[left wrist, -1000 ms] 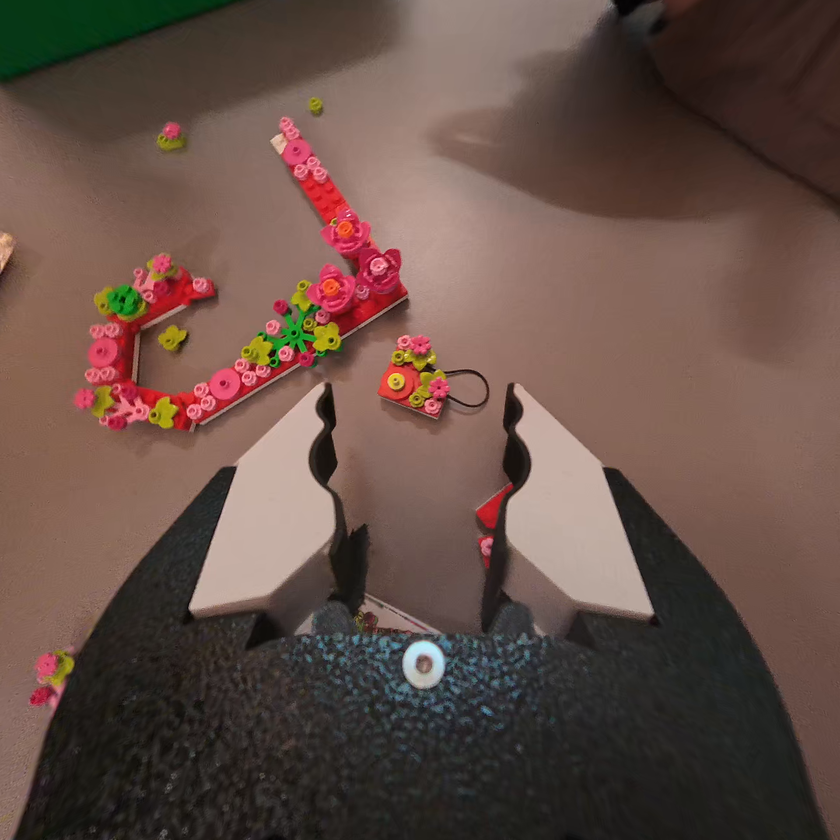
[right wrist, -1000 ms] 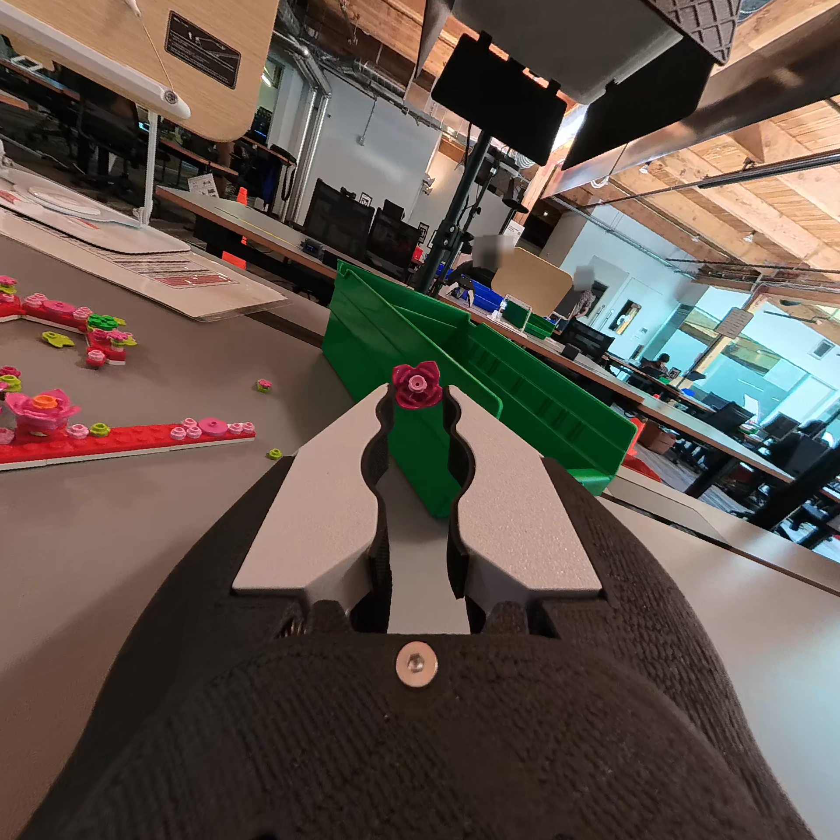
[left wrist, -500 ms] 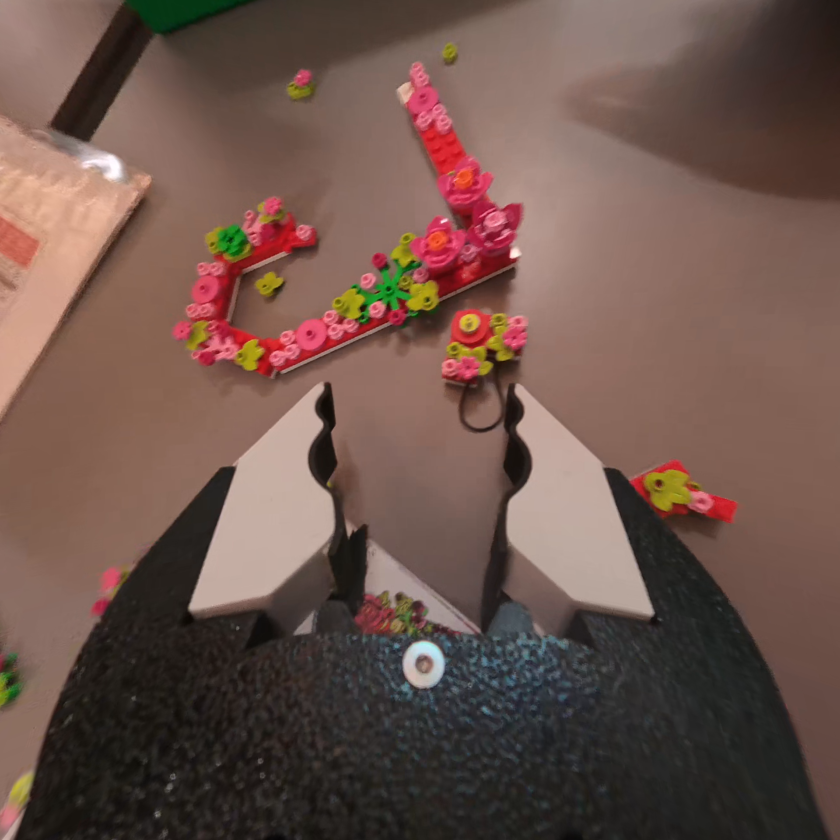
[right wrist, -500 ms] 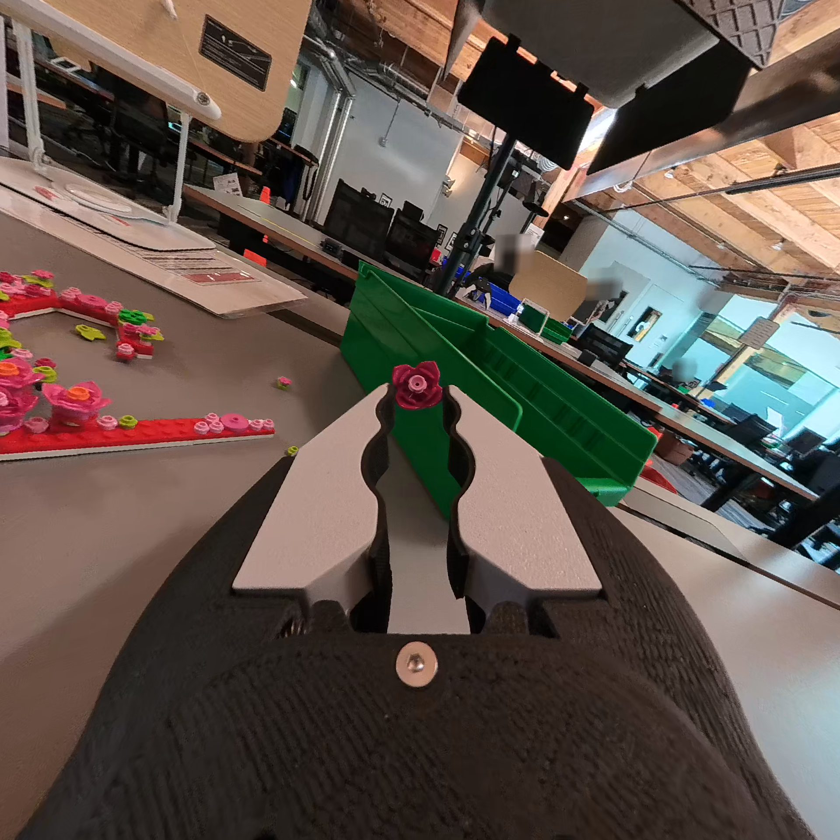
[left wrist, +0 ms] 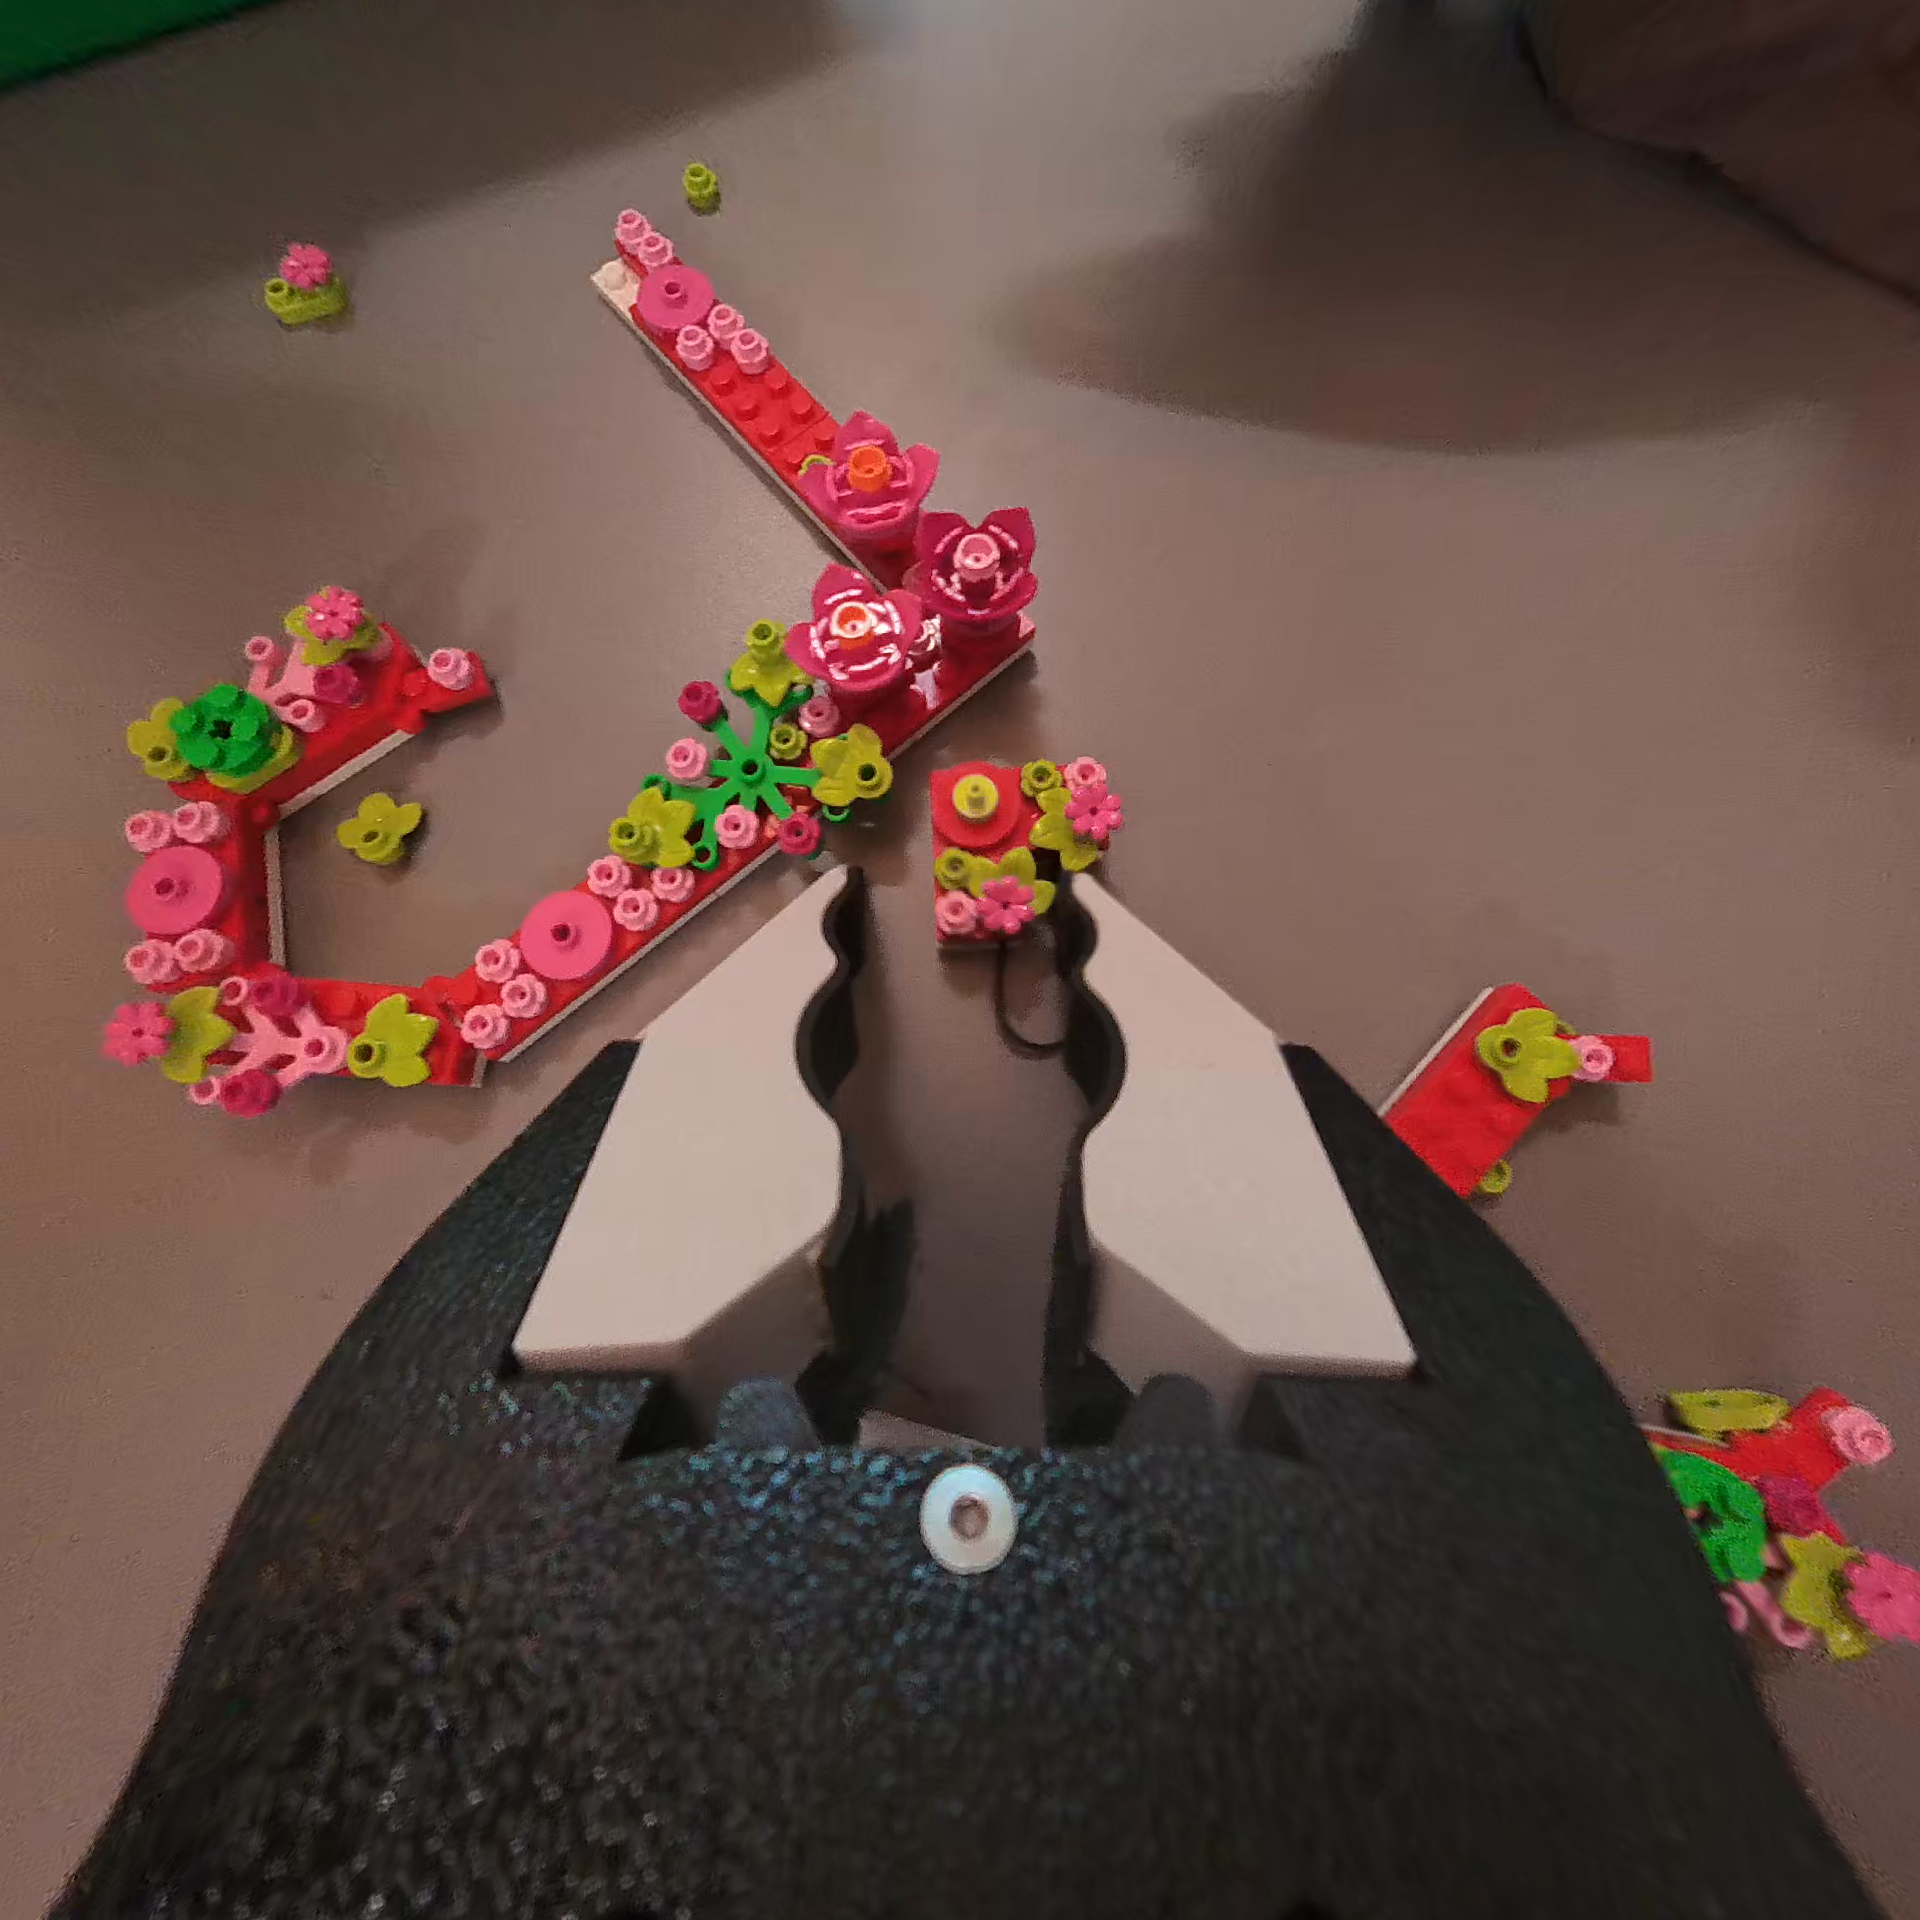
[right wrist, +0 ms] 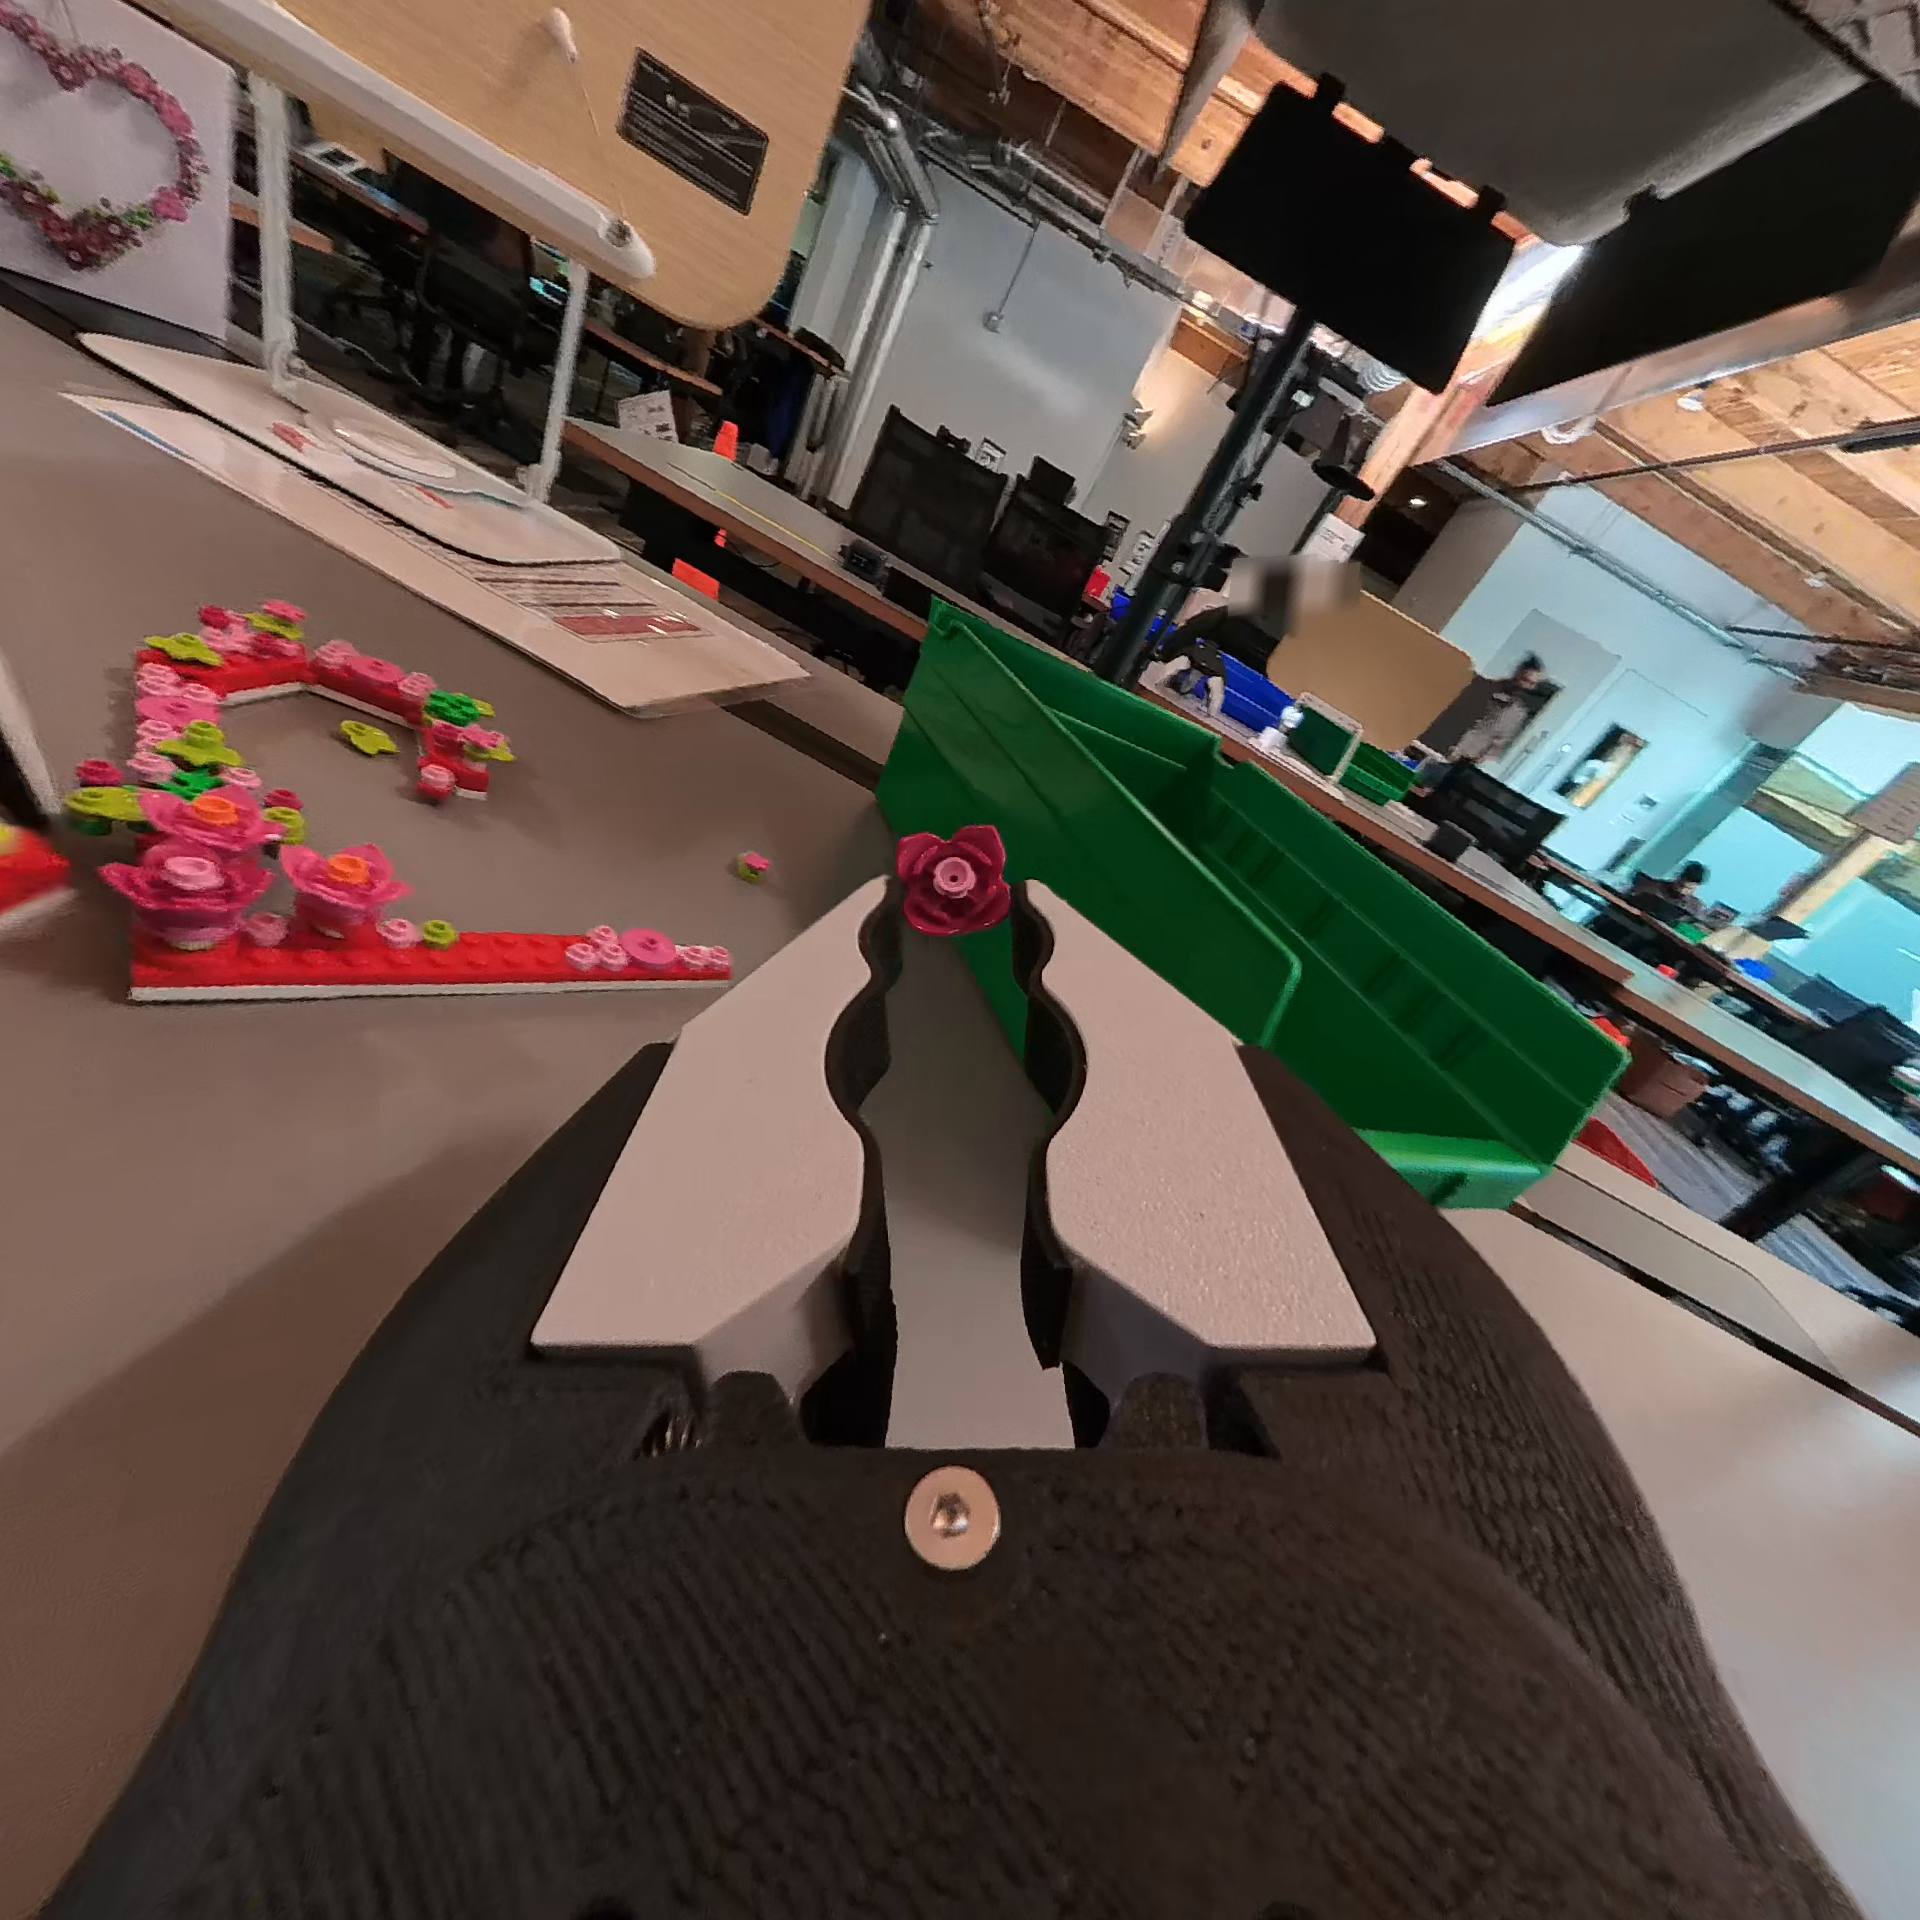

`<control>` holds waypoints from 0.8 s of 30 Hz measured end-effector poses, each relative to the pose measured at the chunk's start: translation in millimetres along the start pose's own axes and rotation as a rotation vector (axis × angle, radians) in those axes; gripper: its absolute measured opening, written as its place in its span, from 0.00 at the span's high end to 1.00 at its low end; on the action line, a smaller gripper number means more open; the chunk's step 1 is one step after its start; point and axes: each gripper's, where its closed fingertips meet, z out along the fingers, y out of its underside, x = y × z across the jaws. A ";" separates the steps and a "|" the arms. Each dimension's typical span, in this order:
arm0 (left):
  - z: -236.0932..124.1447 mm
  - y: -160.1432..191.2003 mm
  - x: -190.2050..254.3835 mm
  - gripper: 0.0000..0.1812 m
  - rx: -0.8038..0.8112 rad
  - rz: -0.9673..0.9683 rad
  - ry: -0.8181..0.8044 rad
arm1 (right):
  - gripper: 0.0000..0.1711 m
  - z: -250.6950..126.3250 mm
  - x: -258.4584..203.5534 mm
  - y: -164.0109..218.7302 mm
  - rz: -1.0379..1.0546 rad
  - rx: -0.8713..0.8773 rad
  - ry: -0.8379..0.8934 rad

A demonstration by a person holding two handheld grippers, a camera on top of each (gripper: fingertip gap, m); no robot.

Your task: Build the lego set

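In the left wrist view a red heart-frame build (left wrist: pixel 582 935), studded with pink and lime flowers, lies on the grey table. A small red flowered plate (left wrist: pixel 1013 852) with a black cord loop (left wrist: pixel 1023 1023) lies at the tips of my left gripper (left wrist: pixel 961 883). The right fingertip (left wrist: pixel 1091 914) is against the plate's edge and the left fingertip (left wrist: pixel 831 904) stands clear of it, so the gripper is open. My right gripper (right wrist: pixel 953 914) is shut on a dark magenta rose (right wrist: pixel 953 881) and holds it above the table. The build also shows in the right wrist view (right wrist: pixel 416 956), to the left.
Two more red flowered pieces lie at the right (left wrist: pixel 1496 1091) and lower right (left wrist: pixel 1766 1496). A loose lime leaf (left wrist: pixel 379 826) and a small flower stud (left wrist: pixel 303 281) lie near the build. A green bin (right wrist: pixel 1195 935) stands ahead of the right gripper, with an instruction sheet (right wrist: pixel 499 561) beyond the build. There is about 20 cm between the tips of the two grippers.
My left gripper moved up to the small red plate and its jaws narrowed around it. My right gripper kept the rose and swung slightly, bringing more of the build into view.
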 end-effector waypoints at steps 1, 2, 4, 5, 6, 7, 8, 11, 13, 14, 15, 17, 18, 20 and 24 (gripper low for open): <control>-0.2 0.0 -1.4 0.85 0.000 0.004 0.003 | 0.89 -0.2 -6.5 -3.8 0.009 0.014 -0.036; 0.0 -0.1 -2.0 0.88 0.004 0.007 0.006 | 0.89 -1.3 -16.3 -10.0 0.018 0.038 -0.089; -0.1 0.1 -0.2 0.88 0.013 0.004 0.016 | 0.89 -6.9 -47.1 -25.1 0.044 0.092 -0.245; -0.9 0.8 1.2 0.89 0.016 0.009 0.016 | 0.89 -10.7 -65.4 -30.9 0.053 0.099 -0.336; -2.4 2.2 3.5 0.89 0.016 0.021 0.019 | 0.89 -15.7 -84.6 -36.9 0.051 0.107 -0.429; -4.5 3.2 6.0 0.89 0.019 0.034 0.019 | 0.89 -21.0 -102.1 -42.8 0.045 0.110 -0.513; -7.0 3.1 9.5 0.89 0.031 0.043 0.023 | 0.89 -24.7 -115.9 -47.7 0.039 0.101 -0.576; -16.4 3.0 20.9 0.89 0.049 0.054 0.040 | 0.89 -34.5 -148.4 -61.2 0.117 0.046 -0.781; -23.2 0.2 28.6 0.89 0.057 0.052 0.054 | 0.89 -39.5 -162.1 -66.7 0.191 -0.011 -0.909; -26.6 -2.3 32.9 0.89 0.064 0.047 0.065 | 0.89 -40.3 -166.2 -70.0 0.213 -0.032 -0.951; -29.8 -4.9 36.9 0.89 0.071 0.043 0.076 | 0.89 -41.2 -169.6 -74.1 0.230 -0.049 -0.990; -35.4 -9.4 46.3 0.89 0.075 0.046 0.107 | 0.89 -44.3 -174.8 -83.8 0.272 -0.090 -1.073; -38.5 -9.9 49.1 0.89 0.062 0.061 0.112 | 0.89 -45.1 -175.6 -88.7 0.290 -0.110 -1.105; -47.9 -14.7 50.8 0.89 0.059 0.091 0.097 | 0.89 -46.1 -173.9 -101.0 0.324 -0.124 -1.150; -79.5 -32.0 59.5 0.89 0.096 0.101 0.103 | 0.89 -50.2 -169.8 -133.2 0.363 -0.135 -1.222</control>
